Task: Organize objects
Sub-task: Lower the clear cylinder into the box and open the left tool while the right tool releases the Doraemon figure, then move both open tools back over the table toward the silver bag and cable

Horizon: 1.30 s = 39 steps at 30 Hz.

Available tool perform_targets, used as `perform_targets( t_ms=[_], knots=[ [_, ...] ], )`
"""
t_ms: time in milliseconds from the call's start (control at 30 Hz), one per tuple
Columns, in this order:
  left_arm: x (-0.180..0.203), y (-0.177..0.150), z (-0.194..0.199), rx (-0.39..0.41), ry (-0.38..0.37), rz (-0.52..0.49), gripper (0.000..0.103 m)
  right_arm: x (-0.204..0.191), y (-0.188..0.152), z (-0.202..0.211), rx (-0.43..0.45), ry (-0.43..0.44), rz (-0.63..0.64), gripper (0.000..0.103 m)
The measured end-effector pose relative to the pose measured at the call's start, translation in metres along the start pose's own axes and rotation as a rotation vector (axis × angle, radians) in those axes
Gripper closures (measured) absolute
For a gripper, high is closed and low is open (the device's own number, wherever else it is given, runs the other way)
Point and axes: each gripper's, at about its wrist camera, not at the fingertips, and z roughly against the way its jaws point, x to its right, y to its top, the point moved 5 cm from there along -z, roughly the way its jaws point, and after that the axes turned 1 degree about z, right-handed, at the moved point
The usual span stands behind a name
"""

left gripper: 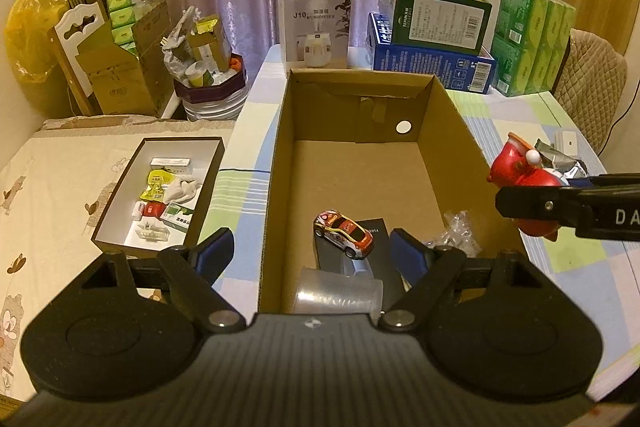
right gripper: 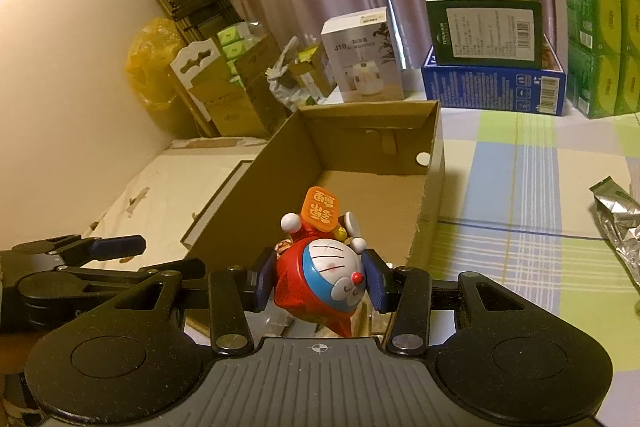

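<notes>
Table (left gripper: 560, 131) with checked cloth holds an open cardboard box (left gripper: 276, 163), mostly bare at the far end. Near end of box already has a toy car (left gripper: 344, 239), a clear cup (left gripper: 340, 297), a dark booklet (left gripper: 372, 227) and a crinkled plastic bag (left gripper: 460, 233). Left gripper (left gripper: 312, 251) spread, holding nothing, over box's near end. Right gripper (right gripper: 320, 283) pinches a red-and-blue cartoon figure (right gripper: 320, 279), at the box's near right edge, not yet dropped in. Likely left: the figure, plus foil packet (right gripper: 616, 215) on the table at right.
</notes>
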Motion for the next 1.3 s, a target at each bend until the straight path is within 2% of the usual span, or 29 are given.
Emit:
perform_targets(
  t_ms=[133,200,233,633,1300],
  knots=[
    [-0.004,0.001,0.001,0.004,0.001,0.012,0.021,0.000,0.003,-0.006,-0.002,0.038,-0.016,0.057],
    [-0.005,0.001,0.002,0.005,-0.001,0.018,0.021,0.001,0.005,-0.003,0.026,0.046,-0.021,0.028],
    [-0.006,0.000,0.002,0.005,-0.002,0.020,0.021,0.001,0.006,-0.001,0.041,0.042,-0.025,0.025],
    [0.004,-0.004,0.029,0.023,-0.018,0.058,0.017,0.023,-0.015,0.044,0.042,0.002,-0.056,0.025],
    [0.097,-0.009,0.085,0.069,-0.118,0.013,0.012,0.076,-0.053,0.175,0.112,-0.180,-0.036,0.025]
  ],
)
